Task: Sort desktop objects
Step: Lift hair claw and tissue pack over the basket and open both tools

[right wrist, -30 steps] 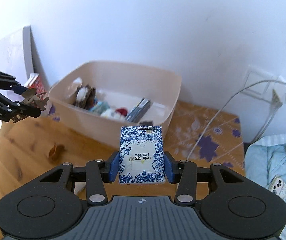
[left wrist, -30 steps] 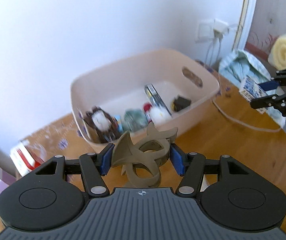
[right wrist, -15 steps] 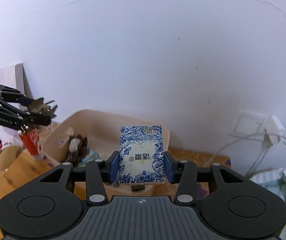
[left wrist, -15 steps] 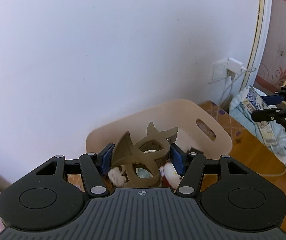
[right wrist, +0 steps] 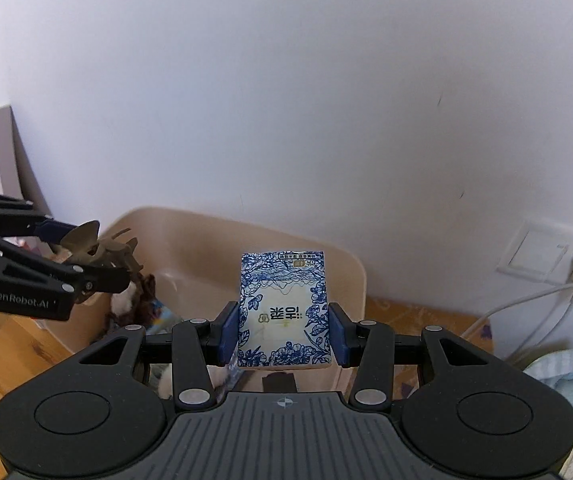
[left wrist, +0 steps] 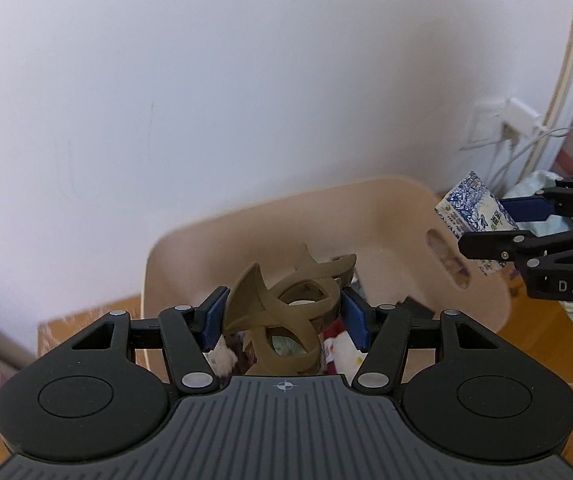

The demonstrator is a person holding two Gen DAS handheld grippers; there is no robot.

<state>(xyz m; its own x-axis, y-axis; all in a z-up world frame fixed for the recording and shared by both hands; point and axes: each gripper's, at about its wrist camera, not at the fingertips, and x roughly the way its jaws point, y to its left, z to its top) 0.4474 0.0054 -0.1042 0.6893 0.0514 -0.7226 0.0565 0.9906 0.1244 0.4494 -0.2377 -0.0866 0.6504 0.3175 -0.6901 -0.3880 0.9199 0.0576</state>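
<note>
Several items are already gathered in the beige plastic bin point(left wrist: 382, 216), and two more are held above it, not yet released. The left gripper point(left wrist: 284, 318) is clamped on an olive-brown hair claw point(left wrist: 286, 304) (curved, matte plastic, openwork). The right gripper point(right wrist: 282, 332) is closed on a flat blue-and-white floral packet point(right wrist: 284, 308), which looks glossy.

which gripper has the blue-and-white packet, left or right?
The right gripper. Its pads clamp the flat blue-and-white floral packet, held upright over the beige bin. The left gripper holds an olive-brown hair claw clip instead.
</note>
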